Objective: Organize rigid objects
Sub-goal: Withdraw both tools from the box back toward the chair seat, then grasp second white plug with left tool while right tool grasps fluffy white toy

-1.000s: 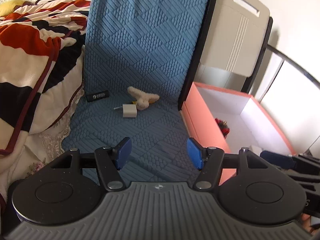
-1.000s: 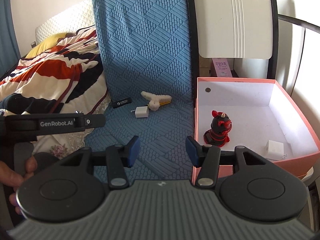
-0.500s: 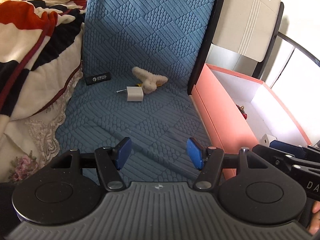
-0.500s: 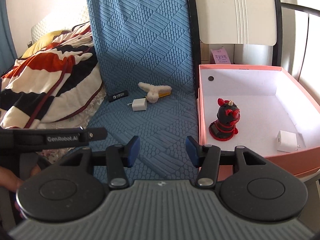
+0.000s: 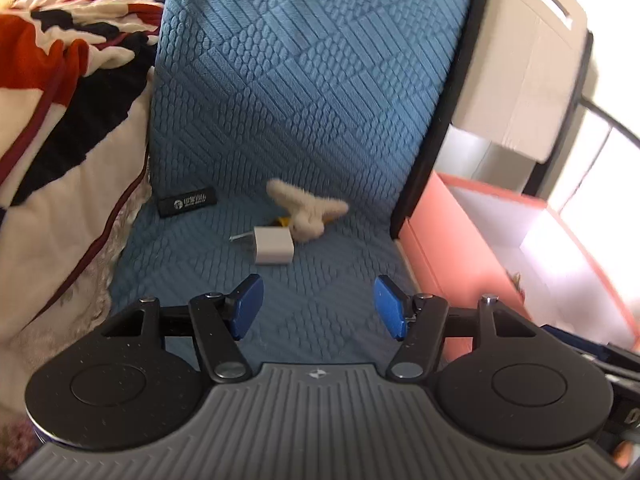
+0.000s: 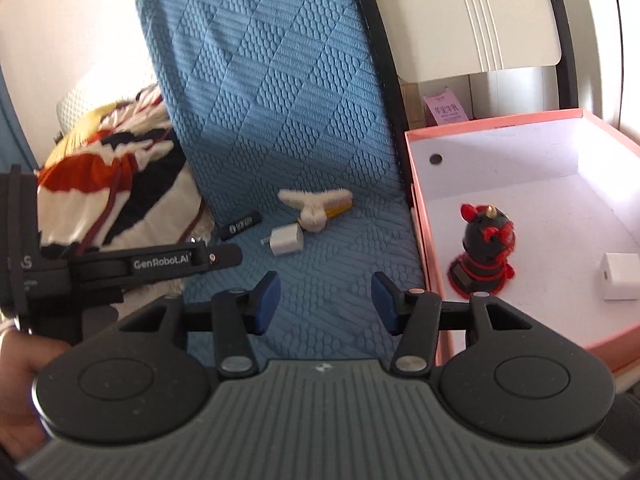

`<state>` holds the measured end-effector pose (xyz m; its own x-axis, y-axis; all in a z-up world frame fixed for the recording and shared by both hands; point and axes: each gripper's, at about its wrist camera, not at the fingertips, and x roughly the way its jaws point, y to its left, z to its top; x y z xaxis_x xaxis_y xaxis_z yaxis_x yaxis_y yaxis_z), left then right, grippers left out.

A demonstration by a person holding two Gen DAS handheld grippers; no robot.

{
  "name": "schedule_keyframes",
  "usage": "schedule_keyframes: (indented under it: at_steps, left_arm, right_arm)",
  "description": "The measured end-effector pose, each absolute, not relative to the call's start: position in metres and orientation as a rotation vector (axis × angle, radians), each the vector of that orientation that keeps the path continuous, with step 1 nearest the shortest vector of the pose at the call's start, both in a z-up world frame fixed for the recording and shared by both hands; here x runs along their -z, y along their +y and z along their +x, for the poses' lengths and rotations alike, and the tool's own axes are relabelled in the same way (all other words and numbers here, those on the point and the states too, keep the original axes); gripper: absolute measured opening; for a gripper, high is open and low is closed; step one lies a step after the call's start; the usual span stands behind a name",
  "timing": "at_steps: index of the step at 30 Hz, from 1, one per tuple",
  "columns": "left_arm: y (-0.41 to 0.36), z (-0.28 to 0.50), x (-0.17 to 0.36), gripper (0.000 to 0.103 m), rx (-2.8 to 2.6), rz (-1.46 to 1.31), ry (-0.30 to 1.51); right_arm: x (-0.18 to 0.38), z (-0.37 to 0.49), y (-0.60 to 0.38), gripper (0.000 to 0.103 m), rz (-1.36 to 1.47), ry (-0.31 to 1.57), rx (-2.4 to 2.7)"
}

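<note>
The white charger plug lies on the blue quilted seat cover, left of the pink box and touching the fuzzy cream toy, probably waiting for collection. A black-and-red figurine and a white cube already sit inside that box. The left gripper and right gripper both hang released and empty, short of the plug.
</note>
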<state>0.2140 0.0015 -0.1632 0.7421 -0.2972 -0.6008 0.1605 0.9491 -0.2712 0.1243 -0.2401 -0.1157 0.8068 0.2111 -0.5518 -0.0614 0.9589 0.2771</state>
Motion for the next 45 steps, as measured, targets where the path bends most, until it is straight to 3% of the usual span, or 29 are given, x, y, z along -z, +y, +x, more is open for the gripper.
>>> schedule_keyframes:
  at_steps: [20, 30, 33, 45]
  left_arm:
    - [0.009, 0.313, 0.188, 0.067, 0.210, -0.253, 0.770]
    - [0.017, 0.363, 0.217, 0.060, 0.216, -0.299, 0.894]
    - [0.019, 0.372, 0.226, 0.055, 0.230, -0.331, 0.934]
    - [0.014, 0.391, 0.242, 0.054, 0.235, -0.277, 0.961]
  right_arm:
    - [0.119, 0.238, -0.222, 0.055, 0.165, 0.478, -0.240]
    - [0.141, 0.310, -0.228, 0.037, 0.290, 0.618, -0.268]
    - [0.157, 0.334, -0.229, 0.037, 0.346, 0.704, -0.281]
    - [0.215, 0.395, -0.196, 0.037, 0.303, 0.951, -0.308]
